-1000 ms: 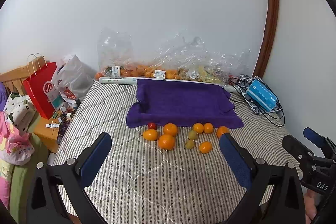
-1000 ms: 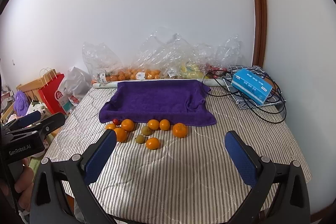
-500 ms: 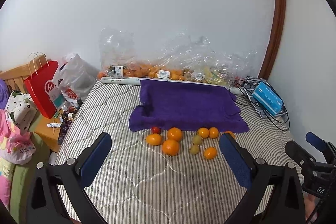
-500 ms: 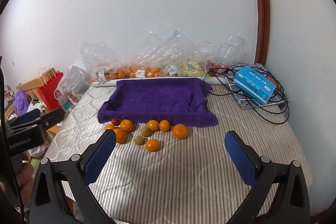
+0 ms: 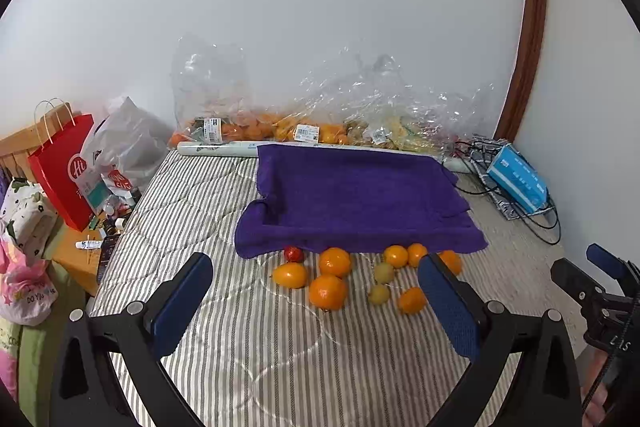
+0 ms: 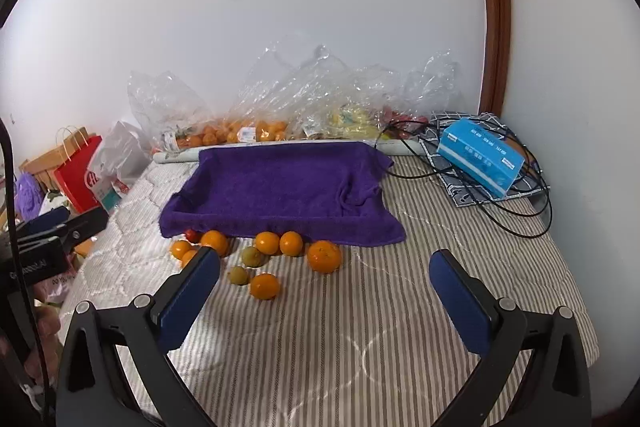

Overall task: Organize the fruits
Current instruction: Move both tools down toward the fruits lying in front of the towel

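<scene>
Several oranges, among them a large orange (image 5: pixel 328 291) (image 6: pixel 324 256), lie loose on the striped bed with two small green fruits (image 5: pixel 379 294) (image 6: pixel 238 275) and a little red fruit (image 5: pixel 293 254). They sit just in front of a purple towel (image 5: pixel 352 195) (image 6: pixel 280 187) draped over a tray. My left gripper (image 5: pixel 316 299) is open above the near mattress, short of the fruit, nothing between its fingers. My right gripper (image 6: pixel 324 291) is also open and empty; its left fingertip (image 6: pixel 200 267) overlaps one orange in view.
Clear plastic bags of fruit (image 5: pixel 304 123) line the wall behind the towel. A blue tissue box (image 6: pixel 480 157) and black cables (image 6: pixel 516 223) lie at the right. A red paper bag (image 5: pixel 66 167) and clutter stand off the bed's left edge.
Both grippers have moved forward toward the fruit, which now looks larger and nearer. Both stay open; no fruit has moved.
</scene>
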Motion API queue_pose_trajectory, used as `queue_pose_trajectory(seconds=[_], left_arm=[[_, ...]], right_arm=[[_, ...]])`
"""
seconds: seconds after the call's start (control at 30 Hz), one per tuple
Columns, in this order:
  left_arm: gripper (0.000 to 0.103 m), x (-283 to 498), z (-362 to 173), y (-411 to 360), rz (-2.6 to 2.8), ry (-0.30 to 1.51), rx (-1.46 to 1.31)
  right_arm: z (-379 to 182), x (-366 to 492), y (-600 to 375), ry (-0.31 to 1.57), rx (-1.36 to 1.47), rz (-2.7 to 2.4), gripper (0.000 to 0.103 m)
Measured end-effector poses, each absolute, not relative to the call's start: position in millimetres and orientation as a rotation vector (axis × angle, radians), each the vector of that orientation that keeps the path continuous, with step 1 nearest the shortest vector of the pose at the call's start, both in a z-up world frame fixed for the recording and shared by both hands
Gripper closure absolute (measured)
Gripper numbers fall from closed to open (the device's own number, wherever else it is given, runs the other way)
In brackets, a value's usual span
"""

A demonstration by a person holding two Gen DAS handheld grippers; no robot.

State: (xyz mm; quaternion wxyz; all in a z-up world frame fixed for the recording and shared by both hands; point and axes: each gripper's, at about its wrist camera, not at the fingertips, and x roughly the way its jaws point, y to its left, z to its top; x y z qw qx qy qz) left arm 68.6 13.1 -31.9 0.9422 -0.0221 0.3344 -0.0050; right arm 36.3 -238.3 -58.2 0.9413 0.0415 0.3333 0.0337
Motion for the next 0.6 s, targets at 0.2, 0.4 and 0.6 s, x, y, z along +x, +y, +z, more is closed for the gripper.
queue_pose_trajectory(seconds=[0.2,0.4,0.6], left_arm=[[0.0,89,-57,16,-0.014,0.742,-0.024],[0.001,113,-91,36,-0.019,0.797,-0.068],[0.003,132,-120,52,-0.018,0.853,-0.115]], right_arm=[[-90,60,-239,0.711,0.092,0.088,0.001],[-122,83,-246,0.766,0.167,0.097,0.001],[-157,110,-242,0.859,0.18,0.106,0.024]])
